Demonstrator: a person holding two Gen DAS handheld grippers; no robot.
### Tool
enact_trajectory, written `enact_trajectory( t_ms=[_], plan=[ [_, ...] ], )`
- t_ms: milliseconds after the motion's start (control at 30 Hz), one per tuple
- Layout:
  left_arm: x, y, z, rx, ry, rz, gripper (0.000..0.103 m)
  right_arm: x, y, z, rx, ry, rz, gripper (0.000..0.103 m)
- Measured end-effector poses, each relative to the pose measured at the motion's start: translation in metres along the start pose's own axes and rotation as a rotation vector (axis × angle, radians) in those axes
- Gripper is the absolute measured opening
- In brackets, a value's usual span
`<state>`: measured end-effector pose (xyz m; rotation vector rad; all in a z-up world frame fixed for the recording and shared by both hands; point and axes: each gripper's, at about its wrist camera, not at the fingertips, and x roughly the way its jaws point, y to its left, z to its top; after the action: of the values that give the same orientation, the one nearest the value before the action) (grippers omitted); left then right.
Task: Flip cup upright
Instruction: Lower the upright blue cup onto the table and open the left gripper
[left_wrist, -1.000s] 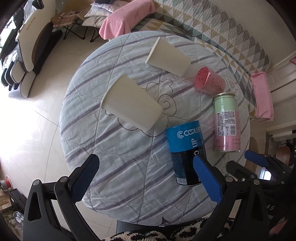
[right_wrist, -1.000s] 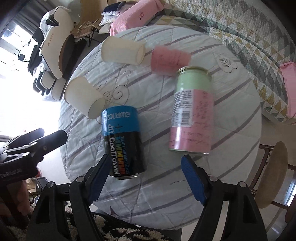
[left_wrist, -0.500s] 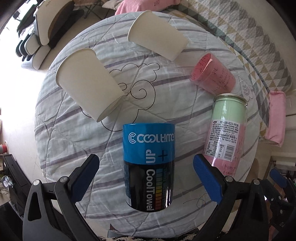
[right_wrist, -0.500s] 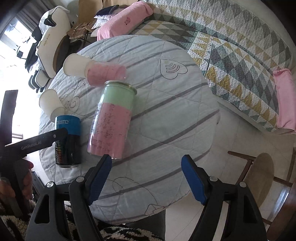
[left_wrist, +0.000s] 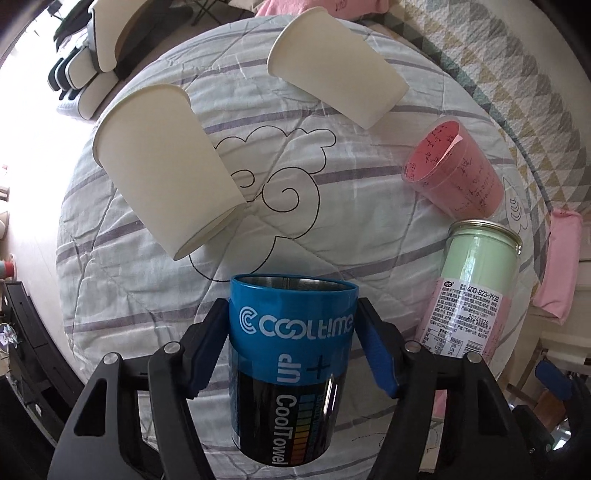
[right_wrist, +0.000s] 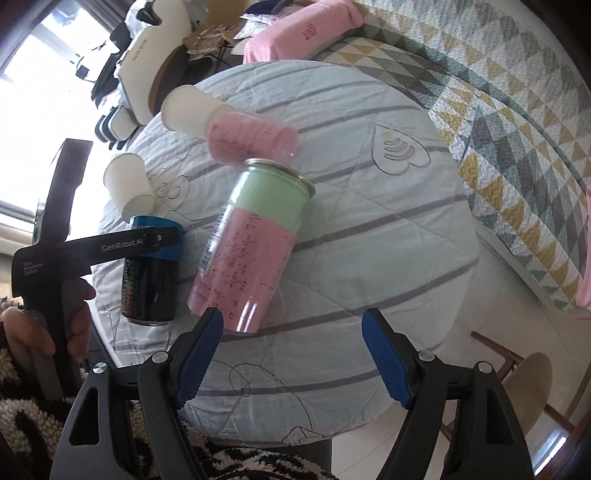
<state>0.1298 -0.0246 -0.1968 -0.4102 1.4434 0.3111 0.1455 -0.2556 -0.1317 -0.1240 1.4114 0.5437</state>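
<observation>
A blue and black "Cooltime" can-shaped cup (left_wrist: 291, 365) lies on its side on the round table, open rim facing away. My left gripper (left_wrist: 291, 350) is shut on it, one blue pad on each side of its blue band. It also shows in the right wrist view (right_wrist: 153, 273) with the left gripper across it. My right gripper (right_wrist: 291, 358) is open and empty above the table's near edge, just in front of the green and pink can (right_wrist: 255, 243).
Two white paper cups (left_wrist: 166, 162) (left_wrist: 336, 81), a pink plastic cup (left_wrist: 456, 168) and the green and pink can (left_wrist: 474, 291) lie on their sides on the striped cloth (left_wrist: 110, 295). A patterned sofa (right_wrist: 517, 110) stands behind; a wooden chair (right_wrist: 524, 380) at the right.
My left gripper moved forward and closed onto the blue cup, which it only framed before. The right gripper stayed open and shifted slightly.
</observation>
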Motion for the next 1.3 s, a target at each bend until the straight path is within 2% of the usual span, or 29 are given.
enact_trajectory(
  t_ms=[167, 467, 867, 967, 1100, 1300],
  plan=[
    [-0.025, 0.005, -0.004, -0.008, -0.058, -0.022, 0.069, -0.002, 0.003, 0.003, -0.01, -0.011, 0.006, 0.079],
    [-0.058, 0.001, -0.012, 0.054, -0.132, -0.059, 0.068, -0.01, 0.013, -0.001, -0.003, -0.049, 0.007, 0.079],
    [-0.062, 0.0, -0.041, 0.141, -0.127, -0.077, 0.069, -0.007, 0.032, -0.022, 0.027, -0.039, -0.017, 0.079],
    [-0.057, -0.001, -0.045, 0.155, -0.097, -0.078, 0.084, -0.005, 0.033, -0.027, 0.043, -0.026, -0.024, 0.079],
    [-0.06, 0.0, -0.049, 0.17, -0.112, -0.069, 0.095, -0.005, 0.036, -0.031, 0.044, -0.022, -0.035, 0.079],
    [-0.063, 0.001, -0.051, 0.178, -0.114, -0.061, 0.098, -0.006, 0.039, -0.035, 0.048, -0.024, -0.039, 0.079]
  ],
)
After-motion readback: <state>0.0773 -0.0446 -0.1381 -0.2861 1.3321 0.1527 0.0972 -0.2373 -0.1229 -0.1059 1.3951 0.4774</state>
